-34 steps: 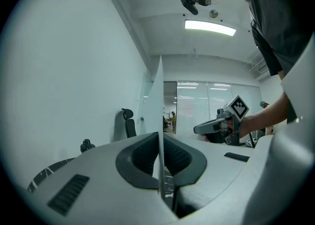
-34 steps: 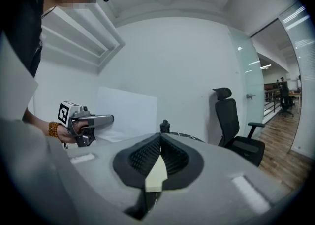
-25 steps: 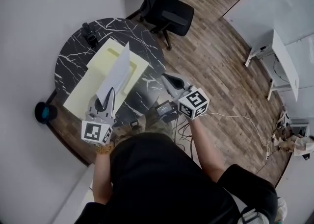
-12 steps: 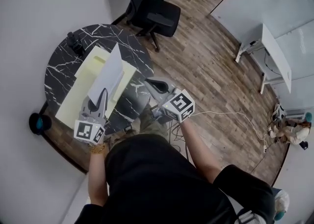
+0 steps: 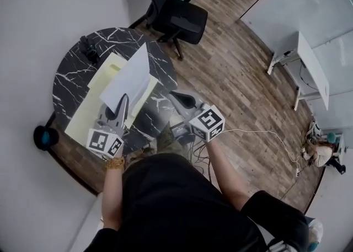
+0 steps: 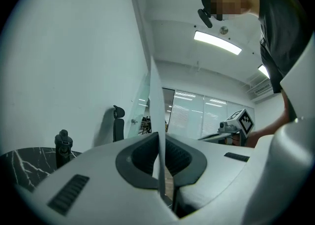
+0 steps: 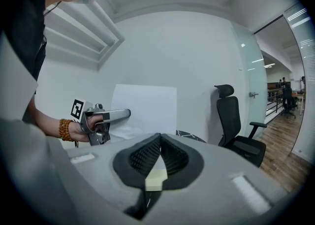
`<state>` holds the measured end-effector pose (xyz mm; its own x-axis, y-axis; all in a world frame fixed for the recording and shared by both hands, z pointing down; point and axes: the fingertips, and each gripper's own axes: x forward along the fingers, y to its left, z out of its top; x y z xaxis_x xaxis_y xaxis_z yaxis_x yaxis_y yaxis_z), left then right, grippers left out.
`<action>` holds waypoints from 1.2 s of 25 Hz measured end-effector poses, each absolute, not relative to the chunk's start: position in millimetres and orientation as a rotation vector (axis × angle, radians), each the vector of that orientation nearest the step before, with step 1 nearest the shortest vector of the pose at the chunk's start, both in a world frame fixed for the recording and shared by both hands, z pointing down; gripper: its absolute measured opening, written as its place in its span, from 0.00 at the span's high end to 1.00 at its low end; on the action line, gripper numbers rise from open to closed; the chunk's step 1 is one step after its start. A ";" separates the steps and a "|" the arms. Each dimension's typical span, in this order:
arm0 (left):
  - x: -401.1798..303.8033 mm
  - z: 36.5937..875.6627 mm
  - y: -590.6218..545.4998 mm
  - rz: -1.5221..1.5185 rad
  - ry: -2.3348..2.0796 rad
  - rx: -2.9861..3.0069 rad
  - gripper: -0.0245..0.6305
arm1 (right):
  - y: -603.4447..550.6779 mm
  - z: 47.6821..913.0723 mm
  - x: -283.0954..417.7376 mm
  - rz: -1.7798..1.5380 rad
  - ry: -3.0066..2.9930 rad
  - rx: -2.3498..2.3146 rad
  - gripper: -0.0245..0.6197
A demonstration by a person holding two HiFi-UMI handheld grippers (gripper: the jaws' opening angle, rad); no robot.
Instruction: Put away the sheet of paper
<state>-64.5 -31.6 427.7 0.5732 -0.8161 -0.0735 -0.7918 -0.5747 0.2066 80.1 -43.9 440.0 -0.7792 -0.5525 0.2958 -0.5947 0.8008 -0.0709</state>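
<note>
A white sheet of paper (image 5: 130,78) stands up over the black marble table (image 5: 69,74), pinched at its lower edge by my left gripper (image 5: 124,98), which is shut on it. In the left gripper view the sheet (image 6: 153,91) runs edge-on up from between the jaws of the left gripper (image 6: 161,143). Under it a pale yellow folder (image 5: 91,107) lies flat on the table. My right gripper (image 5: 175,96) hovers off the table's right edge, shut and holding nothing. The right gripper view has the sheet (image 7: 146,105) and the left gripper (image 7: 116,114) at left.
A black office chair (image 5: 179,18) stands beyond the table. A small black object (image 5: 88,47) sits at the table's far edge. Cables and a black box (image 5: 185,130) lie on the wooden floor by my legs. A white desk (image 5: 313,63) stands at the right.
The sheet has rolled in the left gripper, so more of its face shows from above. The left gripper has shifted a little over the folder. The right gripper has stayed put.
</note>
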 end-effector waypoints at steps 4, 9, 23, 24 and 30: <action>-59.1 431.7 -41.8 -0.226 -1.317 2.668 0.95 | -60.6 438.9 84.8 0.256 -2.723 0.964 0.96; -65.9 447.8 -49.5 -0.402 -1.171 2.535 0.95 | -64.9 441.6 80.2 0.253 -2.700 0.952 0.96; -109.6 556.4 -105.1 -0.190 -1.432 2.277 0.95 | -95.6 451.7 103.1 0.264 -2.629 0.973 0.96; -117.4 566.9 -106.5 -0.176 -1.457 2.243 0.95 | -96.4 453.5 102.4 0.267 -2.627 0.965 0.96; -151.8 607.0 -116.8 -0.183 -1.545 2.064 0.95 | -105.8 458.7 109.1 0.286 -2.610 0.966 0.96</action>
<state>-151.8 -116.8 607.0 0.3300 -0.9200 0.2112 -0.8452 -0.1884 0.5001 109.1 -105.8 458.7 -0.7103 -0.5908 0.3828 -0.6596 0.7485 -0.0687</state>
